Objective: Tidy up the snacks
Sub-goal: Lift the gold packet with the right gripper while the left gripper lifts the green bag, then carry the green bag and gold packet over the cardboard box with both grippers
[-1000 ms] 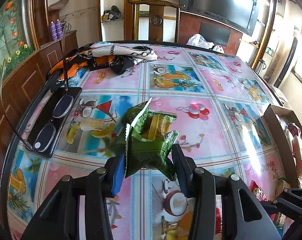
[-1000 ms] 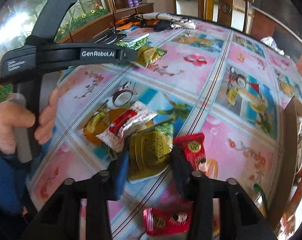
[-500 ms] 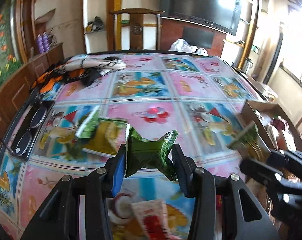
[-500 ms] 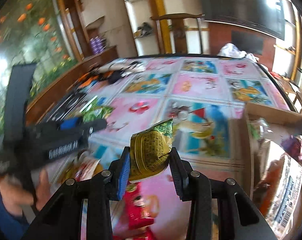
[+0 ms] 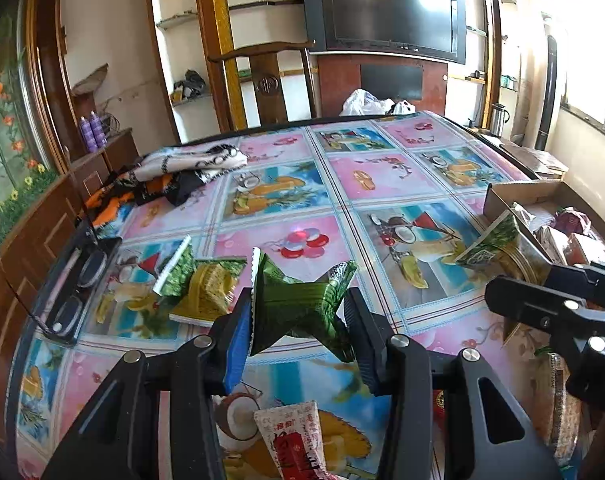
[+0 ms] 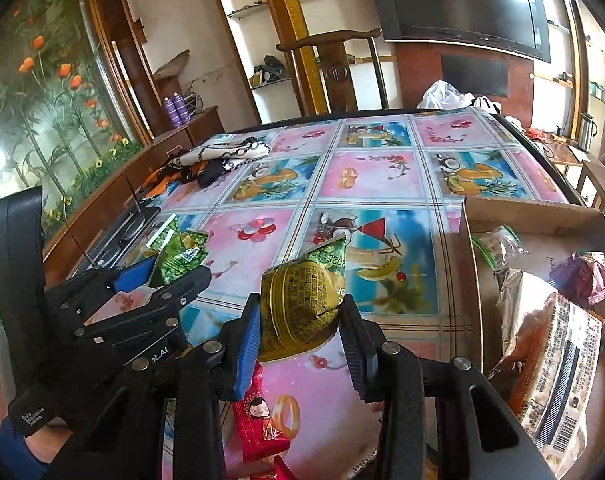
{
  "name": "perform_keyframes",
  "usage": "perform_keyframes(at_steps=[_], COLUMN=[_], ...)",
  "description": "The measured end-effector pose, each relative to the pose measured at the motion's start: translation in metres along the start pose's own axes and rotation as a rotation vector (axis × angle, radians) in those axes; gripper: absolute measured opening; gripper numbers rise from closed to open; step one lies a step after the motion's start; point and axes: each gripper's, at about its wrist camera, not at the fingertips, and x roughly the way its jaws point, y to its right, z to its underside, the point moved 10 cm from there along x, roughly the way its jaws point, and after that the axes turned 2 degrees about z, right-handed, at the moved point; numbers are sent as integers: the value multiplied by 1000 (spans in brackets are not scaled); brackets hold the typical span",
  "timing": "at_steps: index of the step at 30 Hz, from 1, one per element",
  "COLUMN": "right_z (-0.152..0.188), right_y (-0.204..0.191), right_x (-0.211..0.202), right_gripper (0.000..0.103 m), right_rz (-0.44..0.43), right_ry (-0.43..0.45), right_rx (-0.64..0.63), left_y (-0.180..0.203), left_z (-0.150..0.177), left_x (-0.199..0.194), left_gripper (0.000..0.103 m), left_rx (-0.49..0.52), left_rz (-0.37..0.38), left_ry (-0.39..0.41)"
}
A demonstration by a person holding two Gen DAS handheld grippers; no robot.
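Both snacks carried rightward, left gripper [image 5: 298, 316] clenching green packet [image 5: 302, 304], right gripper [image 6: 300, 320] clenching yellow-green packet [image 6: 302, 304] beside cardboard box [image 6: 472, 280] edge

Crumpled green snack packet [image 5: 298, 308] held aloft, yellow-green packet [image 6: 302, 304] likewise

You see both fisheye views lit by strong daylight from the window [image 5: 594, 60] at the right, which blows out to white and glares off the glossy tablecloth [image 5: 382, 176]. Straight lines bow towards the dark, vignetted corners. Focus is sharp throughout, with soft shadows under the packets.
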Motion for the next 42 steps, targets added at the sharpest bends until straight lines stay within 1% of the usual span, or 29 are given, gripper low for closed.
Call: perform_keyframes(at_steps=[3, 13, 24, 32, 38, 42], right_z=[-1, -4, -10, -16, -22, -26], right_y=[1, 8, 22, 38, 51, 63], right_x=[-1, -7, -16, -24, -32, -36], right_gripper=[41, 41, 41, 41, 41, 41], right_rz=[6, 12, 17, 24, 35, 50], right_ry=[6, 22, 47, 70, 93, 109], right_rx=[2, 24, 71, 123, 155, 180], left_y=[-1, -1, 0, 2, 4, 13], left_z=[-2, -4, -5, -6, -6, -11], left_x=[-2, -5, -8, -8, -8, -15], left_gripper=[44, 44, 44, 44, 44, 45], left_rx=[8, 12, 37, 53, 42, 37], left_rz=[-12, -21, -42, -53, -44, -35], left_ry=[15, 25, 46, 51, 51, 72])
